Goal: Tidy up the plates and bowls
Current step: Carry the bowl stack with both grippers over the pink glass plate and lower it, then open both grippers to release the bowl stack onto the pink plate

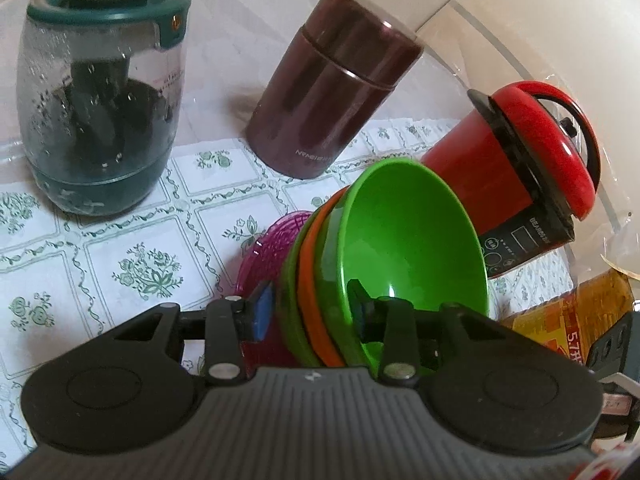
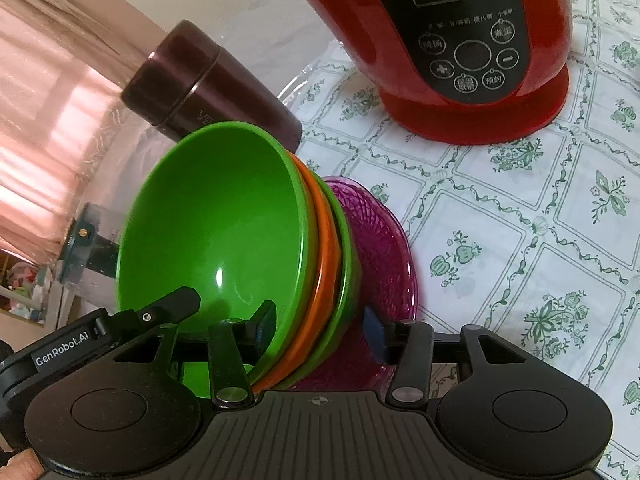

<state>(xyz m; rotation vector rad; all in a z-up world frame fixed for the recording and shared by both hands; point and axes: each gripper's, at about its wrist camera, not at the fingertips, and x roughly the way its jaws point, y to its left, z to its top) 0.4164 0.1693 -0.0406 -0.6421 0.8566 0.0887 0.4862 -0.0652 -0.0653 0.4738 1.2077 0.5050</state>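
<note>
"genrobot.ai" on left hand-held gripper (image 2: 192,300)

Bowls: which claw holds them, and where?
The left claw pinches the stack of bowls at its rim, one finger inside, one outside. The right claw straddles the rim, seemingly loose.
</note>
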